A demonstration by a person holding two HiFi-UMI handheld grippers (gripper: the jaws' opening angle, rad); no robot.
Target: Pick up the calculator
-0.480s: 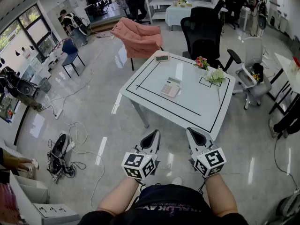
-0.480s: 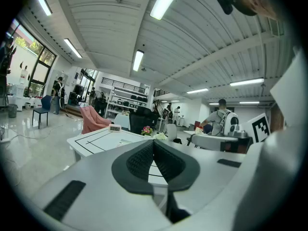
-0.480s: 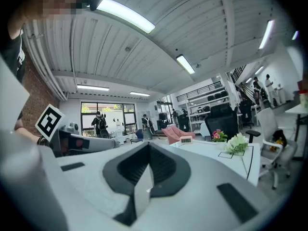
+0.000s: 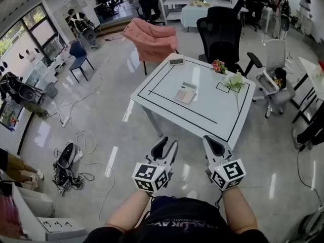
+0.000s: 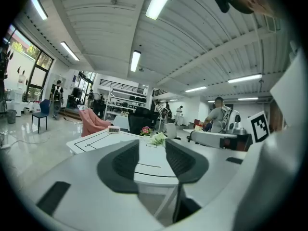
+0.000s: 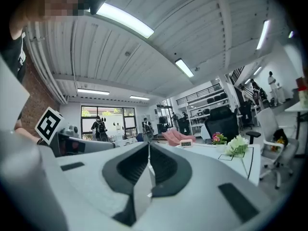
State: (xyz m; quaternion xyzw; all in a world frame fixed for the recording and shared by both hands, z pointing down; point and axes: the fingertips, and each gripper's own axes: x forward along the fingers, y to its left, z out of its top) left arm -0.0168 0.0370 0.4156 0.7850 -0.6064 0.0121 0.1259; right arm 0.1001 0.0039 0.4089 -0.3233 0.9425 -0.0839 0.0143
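A glossy pale floor (image 4: 101, 125) runs through a big open workshop with shelving and windows at the far side. One white counter (image 4: 223, 115), marked with black tape lines, stands ahead. On it lie one calculator (image 4: 185, 92) near the middle, one small digital clock (image 4: 176, 61) at the far edge, and two flower bunches, one pink (image 4: 218, 66) and one white (image 4: 234, 81). One black office chair (image 4: 220, 34), one pink armchair (image 4: 152, 39) and one white chair (image 4: 271, 80) stand around it. The left gripper (image 4: 167, 148) hangs short of the counter with jaws apart and nothing between them; the right gripper (image 4: 212, 147) has its jaws together. Key print is too small to read.
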